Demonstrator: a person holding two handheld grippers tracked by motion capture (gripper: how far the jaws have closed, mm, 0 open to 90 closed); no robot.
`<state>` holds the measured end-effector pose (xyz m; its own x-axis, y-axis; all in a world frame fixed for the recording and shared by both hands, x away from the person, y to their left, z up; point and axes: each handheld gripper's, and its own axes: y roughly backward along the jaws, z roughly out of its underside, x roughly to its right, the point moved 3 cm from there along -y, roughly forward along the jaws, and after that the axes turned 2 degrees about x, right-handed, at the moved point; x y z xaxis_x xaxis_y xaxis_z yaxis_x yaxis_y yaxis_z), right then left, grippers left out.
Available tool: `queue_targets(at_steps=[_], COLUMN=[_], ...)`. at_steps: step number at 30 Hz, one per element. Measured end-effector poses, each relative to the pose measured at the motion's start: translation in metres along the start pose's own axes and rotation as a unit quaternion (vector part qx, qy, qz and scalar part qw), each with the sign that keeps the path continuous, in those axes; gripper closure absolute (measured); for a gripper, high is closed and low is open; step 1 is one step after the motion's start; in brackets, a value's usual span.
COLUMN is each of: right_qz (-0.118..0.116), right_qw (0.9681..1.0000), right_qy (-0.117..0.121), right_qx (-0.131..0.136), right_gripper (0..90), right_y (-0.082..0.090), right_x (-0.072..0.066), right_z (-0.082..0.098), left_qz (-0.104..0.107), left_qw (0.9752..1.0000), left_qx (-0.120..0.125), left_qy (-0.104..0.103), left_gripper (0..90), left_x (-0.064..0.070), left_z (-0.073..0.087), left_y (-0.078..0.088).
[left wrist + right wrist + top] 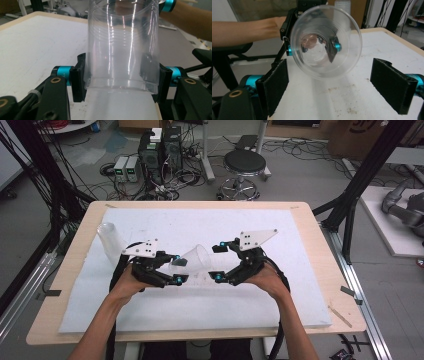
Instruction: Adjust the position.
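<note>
A second clear cup lying on your desk just left of your left claw, a black stool and computer towers well beyond both claws

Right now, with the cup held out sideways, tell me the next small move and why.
Probably ease the right gripper forward so its open jaws come around the cup's rim. The left gripper is clamped near the base of the clear cup, whose mouth faces the right gripper. The white table top lies below it.
</note>
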<state>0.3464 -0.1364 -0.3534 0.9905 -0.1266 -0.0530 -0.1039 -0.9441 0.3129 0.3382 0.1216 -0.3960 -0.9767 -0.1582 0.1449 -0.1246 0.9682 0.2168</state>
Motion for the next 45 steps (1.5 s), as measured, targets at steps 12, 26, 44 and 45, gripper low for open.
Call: queue_targets(at_steps=[12,26,44,45], right_qz=[-0.007,-0.034,-0.071,-0.07], right_qw=[0.9992,0.9975,0.9937,0.9937], right_qy=[-0.019,-0.024,-0.017,-0.015], right_qx=[0.035,0.056,0.086,0.086], right_gripper=[15.3,15.4,29.5,30.8], right_y=[-0.007,-0.022,-0.023,-0.023], right_x=[0.001,0.001,-0.002,-0.003], right_z=[0.011,0.005,0.001,0.001], left_qz=[0.004,0.025,0.029,0.03], left_qw=[0.9992,0.9987,0.9987,0.9987], left_qx=[0.039,0.043,0.038,0.037], left_qy=[-0.003,-0.015,-0.016,-0.017], left_gripper=[42.0,42.0,42.1,42.1], left_x=[0.001,0.007,0.009,0.009], left_z=[-0.001,-0.005,-0.005,-0.005], left_y=[-0.004,-0.026,-0.028,-0.028])
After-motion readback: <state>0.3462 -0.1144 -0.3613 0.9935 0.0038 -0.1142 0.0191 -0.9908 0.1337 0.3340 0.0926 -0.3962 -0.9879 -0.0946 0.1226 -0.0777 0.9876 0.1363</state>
